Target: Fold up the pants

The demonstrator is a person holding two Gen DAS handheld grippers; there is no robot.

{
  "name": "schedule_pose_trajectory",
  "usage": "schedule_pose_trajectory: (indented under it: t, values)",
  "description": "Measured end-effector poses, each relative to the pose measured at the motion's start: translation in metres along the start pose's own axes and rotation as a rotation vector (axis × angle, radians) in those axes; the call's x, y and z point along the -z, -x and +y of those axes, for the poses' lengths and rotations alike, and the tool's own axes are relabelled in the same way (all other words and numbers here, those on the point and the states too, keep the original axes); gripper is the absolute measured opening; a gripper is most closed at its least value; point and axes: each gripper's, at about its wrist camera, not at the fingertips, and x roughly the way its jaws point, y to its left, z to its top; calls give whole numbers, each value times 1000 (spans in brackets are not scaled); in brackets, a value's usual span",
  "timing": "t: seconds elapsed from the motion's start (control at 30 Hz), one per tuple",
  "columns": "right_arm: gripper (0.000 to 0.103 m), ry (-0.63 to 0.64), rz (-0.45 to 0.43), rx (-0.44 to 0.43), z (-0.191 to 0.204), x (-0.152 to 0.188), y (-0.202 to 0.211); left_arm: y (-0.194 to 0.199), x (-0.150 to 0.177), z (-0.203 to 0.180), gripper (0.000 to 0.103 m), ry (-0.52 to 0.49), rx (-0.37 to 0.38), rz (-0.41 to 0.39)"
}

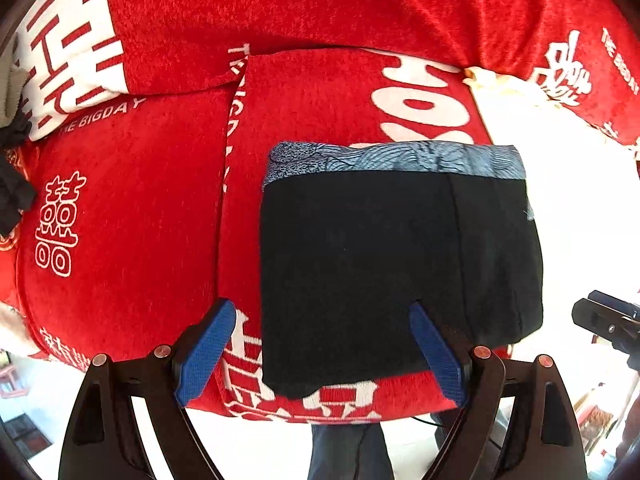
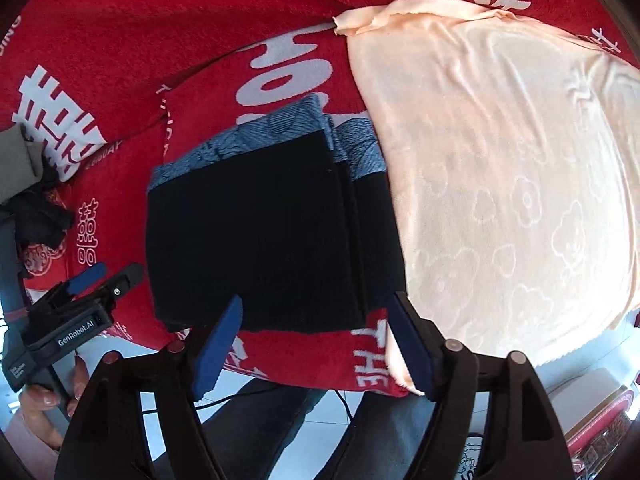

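Observation:
The black pants (image 1: 384, 264) lie folded into a compact rectangle on the red sofa cover, their blue patterned waistband (image 1: 396, 158) along the far edge. In the right wrist view the same pants (image 2: 264, 240) sit between the red cover and a peach blanket. My left gripper (image 1: 324, 312) hangs open just above the pants' near edge, nothing between its blue pads (image 1: 208, 348). My right gripper (image 2: 318, 304) is open too, over the near right corner, holding nothing. The left gripper (image 2: 100, 276) also shows at the left of the right wrist view, held by a hand (image 2: 44, 400).
A red sofa cover (image 1: 132, 200) with white characters spans the seat. The peach blanket (image 2: 500, 184) covers the seat's right part. Dark crumpled clothing (image 2: 40, 216) lies at the far left. A person's legs in jeans (image 2: 272, 412) and a white tiled floor lie below the seat edge.

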Motion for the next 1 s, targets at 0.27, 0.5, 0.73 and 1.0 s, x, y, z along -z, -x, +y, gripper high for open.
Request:
schedule_pose_trajectory:
  t: [0.27, 0.5, 0.73, 1.0]
  values:
    - [89, 43, -62, 45, 29, 15, 18, 25, 7, -5, 103, -60, -11, -22]
    - [99, 93, -80, 67, 35, 21, 34, 44, 22, -15, 103, -25, -28, -48]
    - [99, 101, -66, 99, 31, 32, 49, 76, 43, -27, 103, 19, -60, -95]
    - [99, 163, -81, 163, 41, 44, 62, 90, 61, -29, 103, 18, -119, -106]
